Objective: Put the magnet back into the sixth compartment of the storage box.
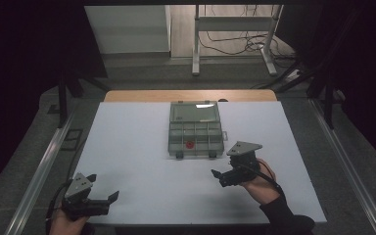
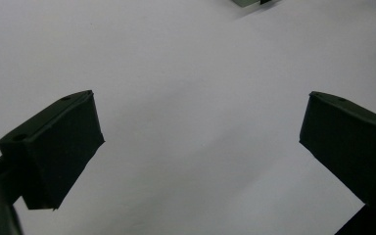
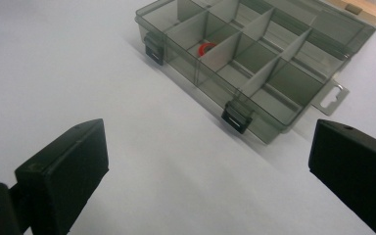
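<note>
Your right claw [image 1: 221, 175] is spread wide with nothing between its jaws, hovering over the white table [image 1: 142, 147] just in front of the box's near right corner. Its own view looks past the jaws at the box [image 3: 254, 63], lid open, dividers showing, two dark latches [image 3: 237, 117] on the near wall. A small red ring [image 3: 206, 49] lies in one near-row compartment, left of centre. Your left claw [image 1: 103, 196] is also wide open and empty, low at the table's near left corner, well apart from the box.
</note>
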Demonstrator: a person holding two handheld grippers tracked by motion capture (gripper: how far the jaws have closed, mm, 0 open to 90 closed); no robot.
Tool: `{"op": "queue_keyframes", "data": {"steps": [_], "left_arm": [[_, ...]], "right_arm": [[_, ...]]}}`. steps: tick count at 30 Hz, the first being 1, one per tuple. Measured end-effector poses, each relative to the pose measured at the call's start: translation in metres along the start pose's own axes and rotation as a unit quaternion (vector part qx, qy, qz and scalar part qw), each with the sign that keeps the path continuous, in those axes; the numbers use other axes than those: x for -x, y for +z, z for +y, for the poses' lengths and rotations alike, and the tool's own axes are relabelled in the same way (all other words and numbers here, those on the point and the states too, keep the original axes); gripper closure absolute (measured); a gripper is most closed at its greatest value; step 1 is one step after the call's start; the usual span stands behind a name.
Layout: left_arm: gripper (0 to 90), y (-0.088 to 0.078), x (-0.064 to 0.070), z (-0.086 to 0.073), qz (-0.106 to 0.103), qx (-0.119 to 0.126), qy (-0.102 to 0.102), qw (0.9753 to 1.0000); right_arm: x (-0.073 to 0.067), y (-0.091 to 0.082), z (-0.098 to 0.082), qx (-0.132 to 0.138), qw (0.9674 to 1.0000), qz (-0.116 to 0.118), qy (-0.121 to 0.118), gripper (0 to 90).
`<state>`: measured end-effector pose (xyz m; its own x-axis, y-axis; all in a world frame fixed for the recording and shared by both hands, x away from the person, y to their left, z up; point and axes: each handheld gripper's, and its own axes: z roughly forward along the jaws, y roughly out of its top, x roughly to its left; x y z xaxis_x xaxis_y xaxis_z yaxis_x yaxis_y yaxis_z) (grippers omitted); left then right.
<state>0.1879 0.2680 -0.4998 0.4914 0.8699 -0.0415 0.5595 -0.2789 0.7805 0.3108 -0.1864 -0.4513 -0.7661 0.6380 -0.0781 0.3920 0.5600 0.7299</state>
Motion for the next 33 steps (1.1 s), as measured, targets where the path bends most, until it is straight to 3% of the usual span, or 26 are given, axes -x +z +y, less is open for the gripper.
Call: {"op": "queue_keyframes", "data": {"steps": [33], "left_arm": [[2.5, 0.000, 0.000, 0.000, 0.001, -0.002, -0.001, 1.0000]], "right_arm": [[0.007, -0.028, -0.028, 0.010, 0.9995, -0.021, 0.023, 1.3]]}}
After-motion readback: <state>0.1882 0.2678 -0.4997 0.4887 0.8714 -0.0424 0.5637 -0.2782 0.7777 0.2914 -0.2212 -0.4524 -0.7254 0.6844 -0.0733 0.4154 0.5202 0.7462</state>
